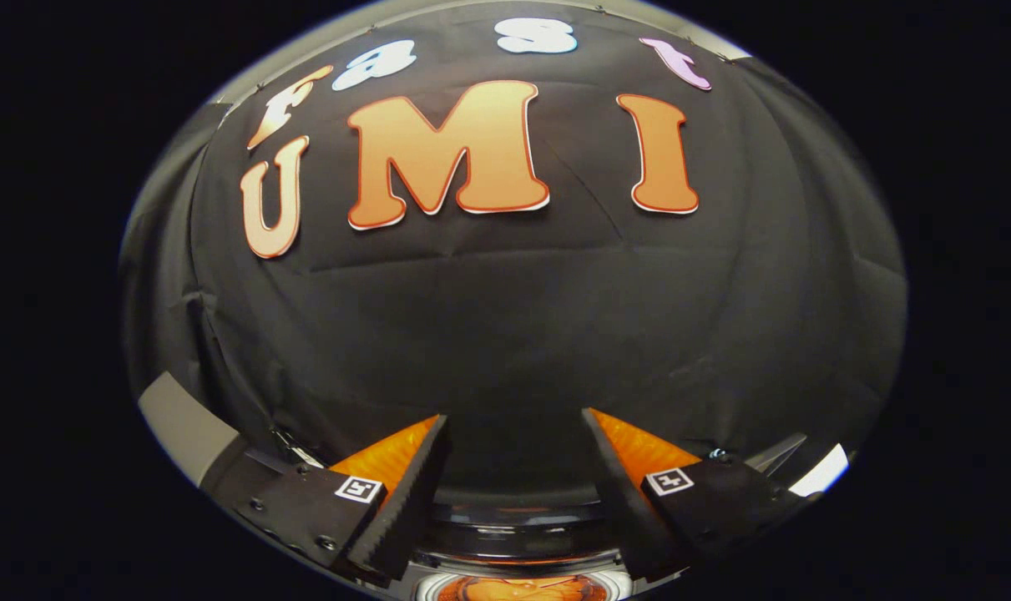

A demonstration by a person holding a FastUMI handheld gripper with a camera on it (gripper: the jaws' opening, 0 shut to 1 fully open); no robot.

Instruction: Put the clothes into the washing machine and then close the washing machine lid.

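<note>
Between my two fingers, down at the near end, sits the washing machine (pixel 518 534): I can make out a dark curved rim, a glossy band below it, and lower still a round pale-edged opening with something orange inside. That orange patch may be the clothes (pixel 509 589) already in the drum, or only a reflection; it is too cropped to tell. Whether the lid is up or down I cannot tell either.

My claw (pixel 515 434) is spread wide and holds nothing; the gap between the fingers shows bare booth wall (pixel 505 334) beyond them and the machine's rim below.

What could go wrong from here, as I judge it: I am looking mostly at the far wall, not down at the machine, so any move toward the lid would be half blind. If I drop straight down with the fingers this wide, one tip could strike the rim rather than meet the lid's edge. If cloth hangs over the opening, the lid could trap it and fail to seat.

As for pose, my claw is held roughly level, pointed forward at the far wall, with the machine directly beneath the fingertips. The fingers sit evenly to the left and right, with no visible roll.
</note>
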